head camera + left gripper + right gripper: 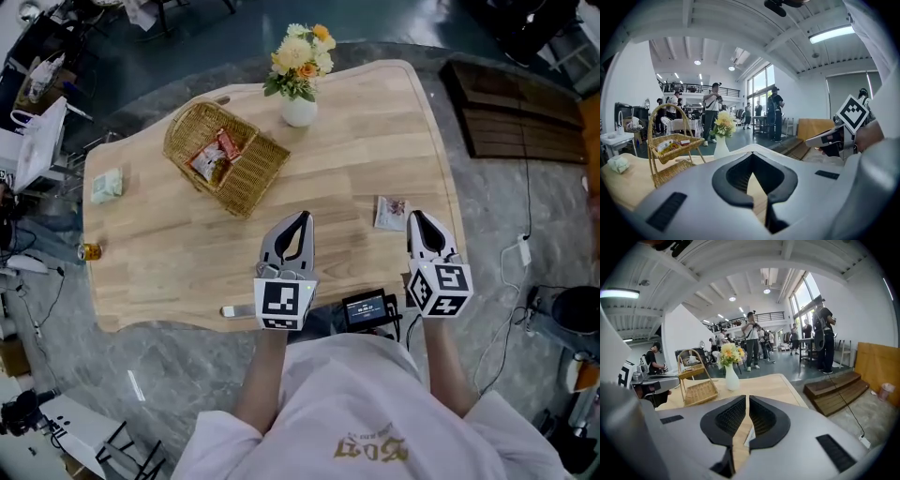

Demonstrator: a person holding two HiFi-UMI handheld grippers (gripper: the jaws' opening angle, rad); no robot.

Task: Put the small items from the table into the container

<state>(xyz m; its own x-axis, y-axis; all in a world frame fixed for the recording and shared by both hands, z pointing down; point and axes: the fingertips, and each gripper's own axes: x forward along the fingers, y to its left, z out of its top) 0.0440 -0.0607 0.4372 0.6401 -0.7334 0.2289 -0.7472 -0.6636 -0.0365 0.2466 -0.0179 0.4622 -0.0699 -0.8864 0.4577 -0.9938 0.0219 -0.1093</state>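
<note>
Pale wood forms the desk (356, 141), on which a small flat white packet (392, 213) lies just beside the right gripper (418, 217). A pale green packet (106, 185) is set well apart, near the left edge. A red snack packet (214, 156) is held in the woven wicker basket (251, 180). The jaws of the right gripper and of the left gripper (301, 218) are seen clenched on nothing. The packets are judged light, thin and crinkly, best pinched at an edge. No print can be read.
</note>
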